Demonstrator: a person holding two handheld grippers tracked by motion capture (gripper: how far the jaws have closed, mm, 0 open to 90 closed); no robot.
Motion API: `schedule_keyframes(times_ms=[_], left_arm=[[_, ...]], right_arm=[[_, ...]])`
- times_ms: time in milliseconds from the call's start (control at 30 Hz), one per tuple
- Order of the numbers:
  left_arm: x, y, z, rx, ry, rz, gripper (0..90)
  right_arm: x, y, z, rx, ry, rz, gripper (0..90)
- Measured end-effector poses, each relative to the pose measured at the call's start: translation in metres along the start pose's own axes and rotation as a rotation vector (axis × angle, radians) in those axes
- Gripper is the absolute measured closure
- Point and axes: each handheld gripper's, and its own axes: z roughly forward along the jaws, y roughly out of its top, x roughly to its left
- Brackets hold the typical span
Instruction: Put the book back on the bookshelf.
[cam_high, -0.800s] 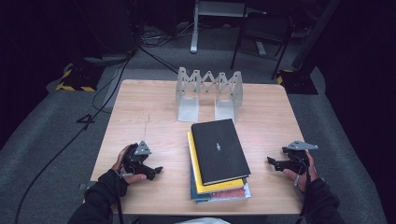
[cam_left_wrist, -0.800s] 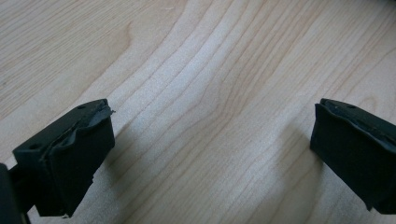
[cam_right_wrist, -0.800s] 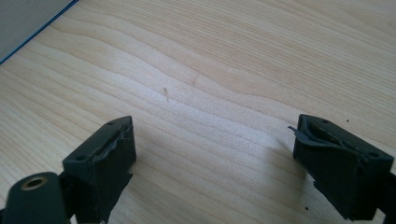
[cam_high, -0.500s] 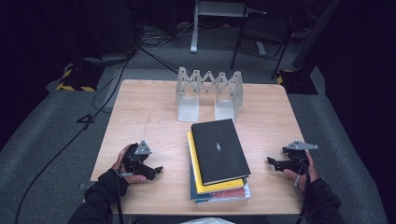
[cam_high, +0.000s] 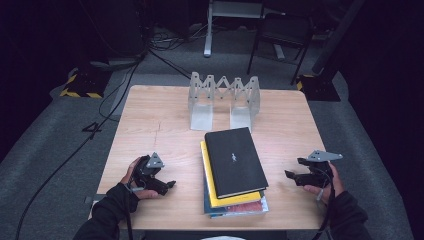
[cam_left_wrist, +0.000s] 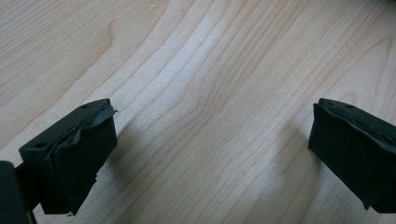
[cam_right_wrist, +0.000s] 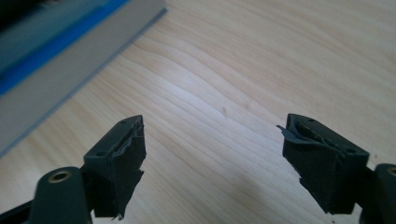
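Note:
A stack of books lies at the table's front middle, a black book (cam_high: 234, 161) on top, a yellow one (cam_high: 214, 186) under it and more below. The stack's lower edge (cam_right_wrist: 56, 60) crosses the right gripper view's top left. My left gripper (cam_high: 168, 185) rests on the table left of the stack, jaws wide apart over bare wood (cam_left_wrist: 210, 140). My right gripper (cam_high: 291, 176) sits right of the stack, open too, with nothing between its fingers (cam_right_wrist: 116, 158).
A metal zigzag book rack (cam_high: 224, 99) stands upright at the back middle of the wooden table (cam_high: 150, 120). Beyond the table are cables, a chair (cam_high: 280, 35) and a stand on grey carpet.

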Motion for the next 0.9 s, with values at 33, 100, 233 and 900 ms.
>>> schedule_keyframes(times_ms=[33,100,233,900], left_arm=[[-0.001,0.0,0.0,0.0,-0.002,-0.002,1.1],[-0.001,0.001,0.001,0.0,-0.003,0.001,1.1],[-0.002,0.001,0.001,-0.001,-0.003,0.004,1.0],[-0.003,0.001,0.003,-0.013,-0.008,0.006,0.4]], right_arm=[[0.004,0.003,-0.004,-0.015,0.012,-0.013,23.8],[0.008,0.006,-0.008,-0.032,0.031,-0.021,24.1],[0.025,0.018,-0.02,-0.061,0.062,-0.078,24.8],[0.073,0.051,-0.038,-0.137,0.234,-0.209,26.8]])
